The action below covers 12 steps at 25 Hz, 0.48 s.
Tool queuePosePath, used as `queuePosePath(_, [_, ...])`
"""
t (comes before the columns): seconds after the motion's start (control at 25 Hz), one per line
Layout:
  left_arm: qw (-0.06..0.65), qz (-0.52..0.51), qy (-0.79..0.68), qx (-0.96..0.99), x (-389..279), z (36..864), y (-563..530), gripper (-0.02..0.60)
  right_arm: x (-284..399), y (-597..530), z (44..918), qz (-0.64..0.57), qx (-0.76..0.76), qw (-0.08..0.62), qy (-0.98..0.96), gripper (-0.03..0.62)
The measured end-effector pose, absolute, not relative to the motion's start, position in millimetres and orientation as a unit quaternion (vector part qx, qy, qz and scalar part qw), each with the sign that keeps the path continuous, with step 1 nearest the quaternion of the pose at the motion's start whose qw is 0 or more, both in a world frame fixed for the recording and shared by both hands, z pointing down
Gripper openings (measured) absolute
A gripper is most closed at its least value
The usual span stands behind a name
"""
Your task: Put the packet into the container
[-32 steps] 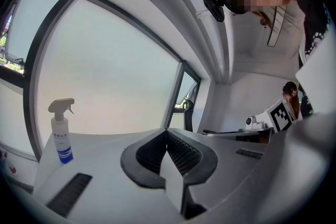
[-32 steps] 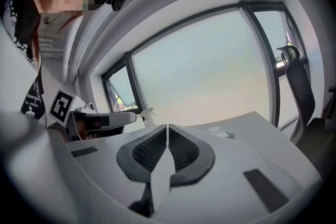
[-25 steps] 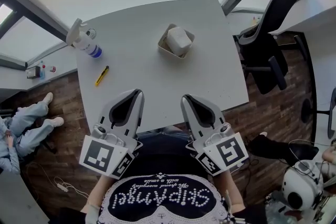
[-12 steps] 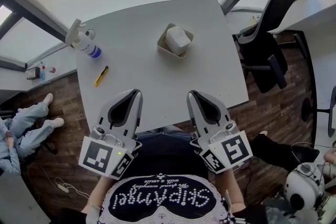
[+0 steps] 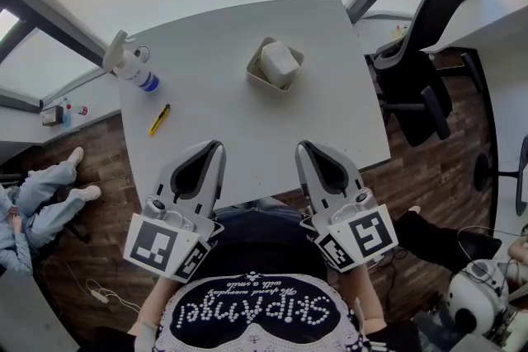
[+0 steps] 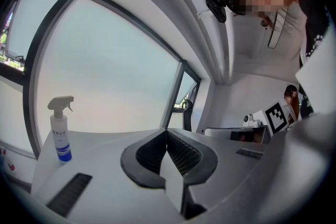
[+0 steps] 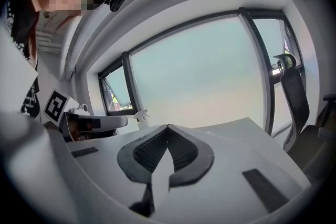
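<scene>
A white packet [image 5: 280,62] lies inside a beige square container [image 5: 258,77] at the far middle of the grey table [image 5: 223,45]. Both grippers hover at the table's near edge, well short of the container. My left gripper [image 5: 218,145] is shut with nothing between its jaws, and the left gripper view shows its jaws [image 6: 167,131] meeting tip to tip. My right gripper [image 5: 303,146] is likewise shut and empty, its jaws [image 7: 168,127] closed together in the right gripper view. Neither gripper view shows the container.
A spray bottle [image 5: 130,67] stands at the table's far left corner, also in the left gripper view [image 6: 60,131]. A yellow pen-like tool [image 5: 159,119] lies near the left edge. A black office chair [image 5: 421,70] stands right of the table. A person sits at the far left [image 5: 37,198].
My right gripper has shifted a little to the right along the table's near edge. The left gripper, packet and container have stayed put.
</scene>
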<state>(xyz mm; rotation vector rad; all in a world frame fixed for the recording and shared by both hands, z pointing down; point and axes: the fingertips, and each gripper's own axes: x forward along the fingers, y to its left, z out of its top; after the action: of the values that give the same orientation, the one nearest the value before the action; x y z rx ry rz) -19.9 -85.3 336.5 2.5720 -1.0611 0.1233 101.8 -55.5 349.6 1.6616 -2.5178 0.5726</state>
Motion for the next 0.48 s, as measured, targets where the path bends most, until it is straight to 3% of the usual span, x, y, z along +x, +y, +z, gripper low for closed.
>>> queuePosePath(0.48, [0.180, 0.044, -0.373, 0.909, -14.7, 336.1, -86.8, 0.008, 104.8, -57.6, 348.1, 0.179, 0.538, 0.042, -0.823, 0.014])
